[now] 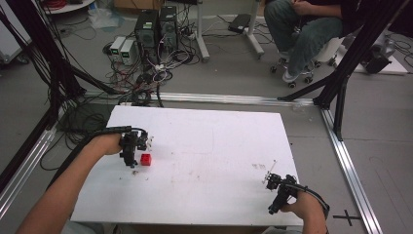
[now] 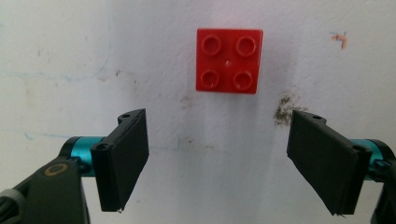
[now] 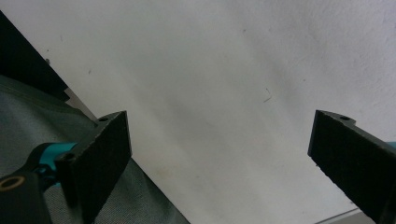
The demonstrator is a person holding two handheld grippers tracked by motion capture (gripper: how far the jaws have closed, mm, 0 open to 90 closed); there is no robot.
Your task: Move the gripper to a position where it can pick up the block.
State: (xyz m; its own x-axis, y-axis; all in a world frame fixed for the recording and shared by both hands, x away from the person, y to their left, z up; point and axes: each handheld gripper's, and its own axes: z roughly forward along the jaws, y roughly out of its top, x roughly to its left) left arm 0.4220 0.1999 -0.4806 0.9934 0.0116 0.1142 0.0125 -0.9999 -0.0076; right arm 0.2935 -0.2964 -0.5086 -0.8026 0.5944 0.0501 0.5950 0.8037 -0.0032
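A white rectangular tabletop (image 1: 204, 131) stands on a grey floor (image 1: 380, 126). One red four-stud brick (image 1: 146, 159) lies directly on it, toward the left side, studs facing up. The surface is scuffed: a dark smudge (image 2: 282, 112) sits just beside the brick, faint blue pen lines (image 2: 70, 77) run across the white, and small dirty marks (image 1: 258, 166) lie toward the right.

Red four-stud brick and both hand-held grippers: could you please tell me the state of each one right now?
Red four-stud brick: studs up, flat on the white table, not gripped.
Left hand-held gripper: open, jaws short of the brick, apart from it.
Right hand-held gripper: open, holding nothing, at the table's edge.
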